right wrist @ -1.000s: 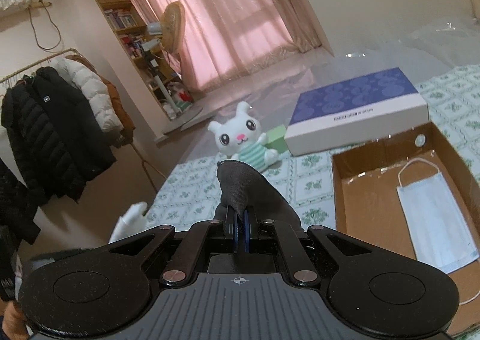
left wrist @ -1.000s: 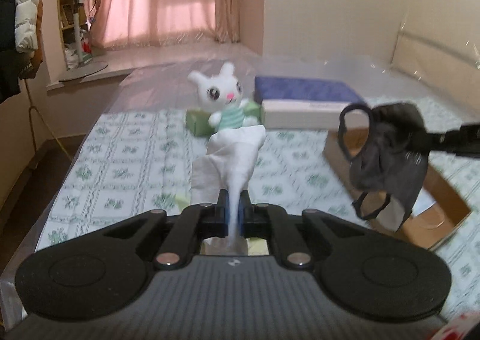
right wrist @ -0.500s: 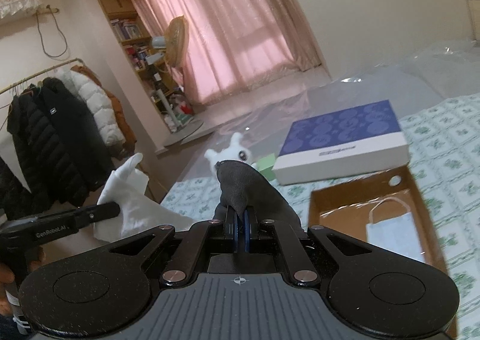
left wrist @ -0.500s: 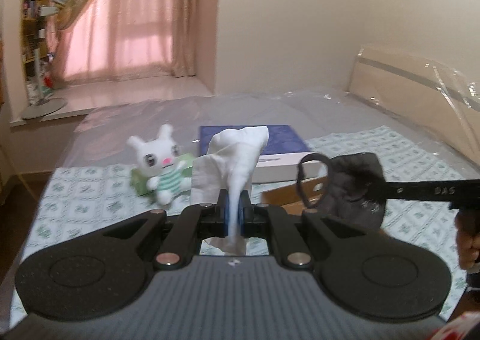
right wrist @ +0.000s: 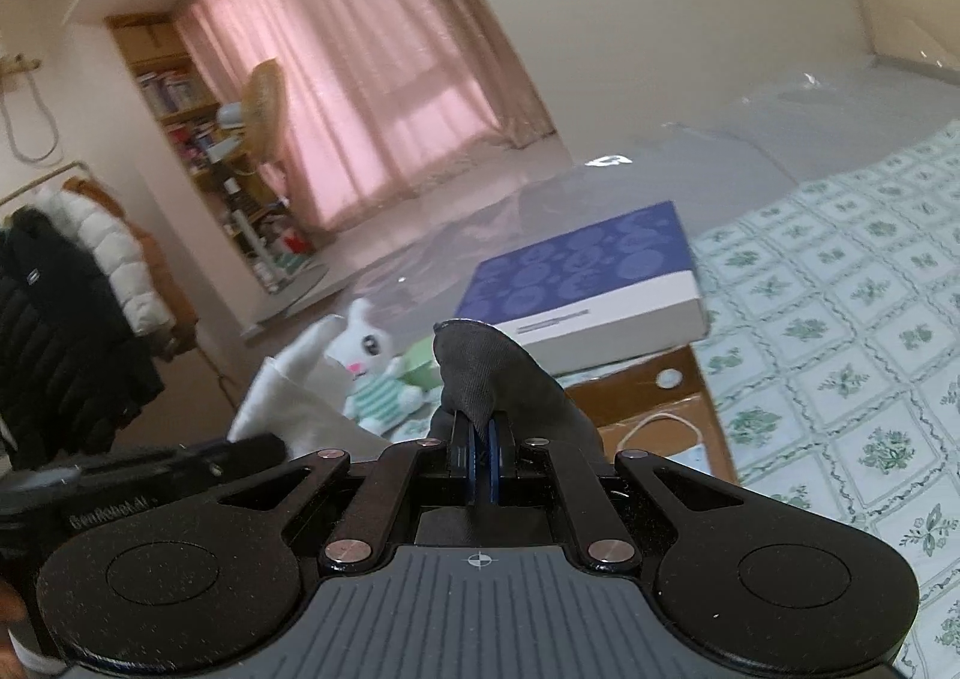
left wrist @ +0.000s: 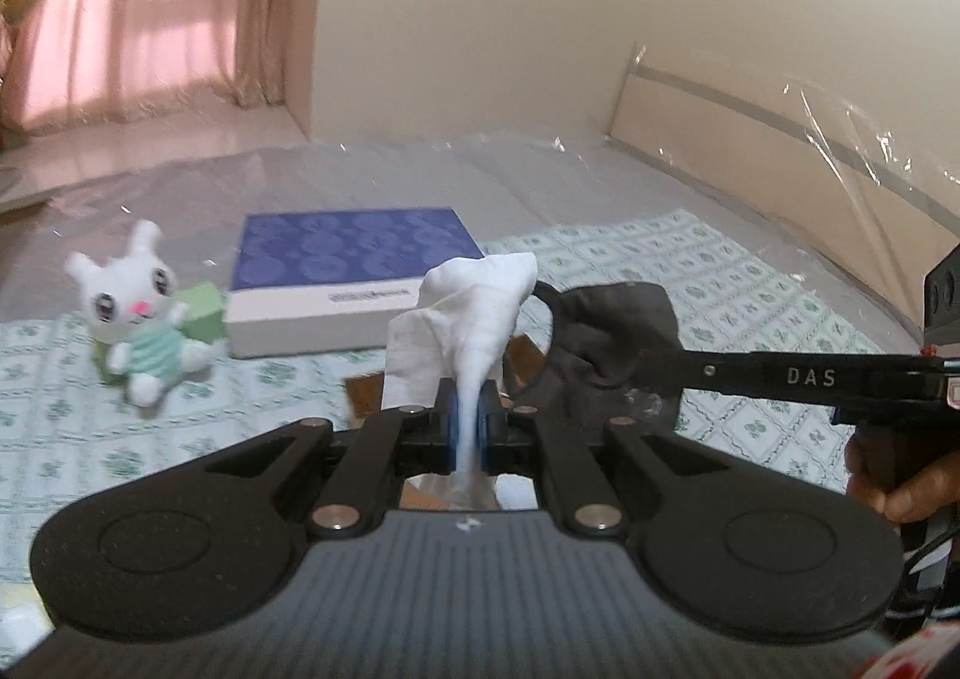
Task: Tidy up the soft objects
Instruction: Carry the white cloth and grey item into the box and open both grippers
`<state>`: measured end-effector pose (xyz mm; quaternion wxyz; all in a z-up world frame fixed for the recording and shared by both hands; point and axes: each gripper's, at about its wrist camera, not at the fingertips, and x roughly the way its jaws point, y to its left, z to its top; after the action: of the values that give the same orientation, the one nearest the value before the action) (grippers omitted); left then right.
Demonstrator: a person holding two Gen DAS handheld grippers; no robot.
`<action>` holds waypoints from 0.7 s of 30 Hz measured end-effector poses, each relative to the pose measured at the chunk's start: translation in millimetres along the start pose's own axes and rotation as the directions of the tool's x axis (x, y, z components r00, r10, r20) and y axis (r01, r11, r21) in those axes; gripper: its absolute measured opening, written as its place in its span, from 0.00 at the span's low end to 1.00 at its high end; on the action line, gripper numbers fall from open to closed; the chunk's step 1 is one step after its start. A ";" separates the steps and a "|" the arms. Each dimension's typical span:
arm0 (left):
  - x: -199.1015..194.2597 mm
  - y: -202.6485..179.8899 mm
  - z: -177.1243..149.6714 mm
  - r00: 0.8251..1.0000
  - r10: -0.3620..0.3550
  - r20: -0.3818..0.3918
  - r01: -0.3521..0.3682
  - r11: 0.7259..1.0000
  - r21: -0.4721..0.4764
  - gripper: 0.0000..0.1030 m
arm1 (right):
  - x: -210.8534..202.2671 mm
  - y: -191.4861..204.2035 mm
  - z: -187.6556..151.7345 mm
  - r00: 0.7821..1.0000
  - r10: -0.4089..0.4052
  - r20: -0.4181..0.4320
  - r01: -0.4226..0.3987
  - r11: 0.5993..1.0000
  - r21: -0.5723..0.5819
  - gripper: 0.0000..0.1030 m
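Note:
My left gripper (left wrist: 467, 427) is shut on a white cloth (left wrist: 474, 313) that stands up between its pads, held above the bed. My right gripper (right wrist: 480, 457) is shut on a black face mask (right wrist: 486, 373); in the left wrist view the mask (left wrist: 612, 343) hangs from the right gripper's long fingers (left wrist: 780, 379), just right of the white cloth. The white cloth also shows at the left of the right wrist view (right wrist: 294, 403). A brown cardboard box (right wrist: 654, 397) lies below both grippers, with a pale blue mask (right wrist: 696, 451) inside.
A white plush rabbit (left wrist: 135, 313) leans on a green block (left wrist: 201, 313) on the patterned bedsheet (left wrist: 690, 271). A blue-topped flat box (left wrist: 348, 277) lies behind the cardboard box. A headboard wrapped in plastic (left wrist: 780, 139) stands at the right. A clothes rack with coats (right wrist: 66, 319) stands beside the bed.
Both grippers have moved right and closer together over the cardboard box, each still gripping its cloth. The rabbit has shifted left in the left wrist view.

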<state>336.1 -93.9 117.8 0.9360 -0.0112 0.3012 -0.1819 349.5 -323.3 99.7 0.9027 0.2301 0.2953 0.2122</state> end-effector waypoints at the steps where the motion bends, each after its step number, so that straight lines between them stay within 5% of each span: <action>1: 11.8 -3.1 0.6 1.000 -0.005 -0.014 0.005 1.000 -0.003 0.07 | 3.7 -5.8 1.6 1.000 -0.004 -0.001 0.004 1.000 0.013 0.04; 13: 136.7 -3.9 -15.6 0.985 0.008 -0.175 -0.013 0.999 -0.029 0.07 | 71.6 -71.7 -3.8 0.996 -0.063 -0.059 0.071 0.987 0.142 0.04; 21: 203.0 6.3 -41.8 0.949 0.064 -0.308 -0.068 0.998 -0.003 0.07 | 124.4 -96.2 -25.7 0.976 -0.149 -0.160 0.165 0.983 0.086 0.04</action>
<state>467.2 -154.8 -30.8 0.8832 0.0211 0.4445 -0.1480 448.6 -328.7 -24.9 0.8788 0.2334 0.3911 0.1423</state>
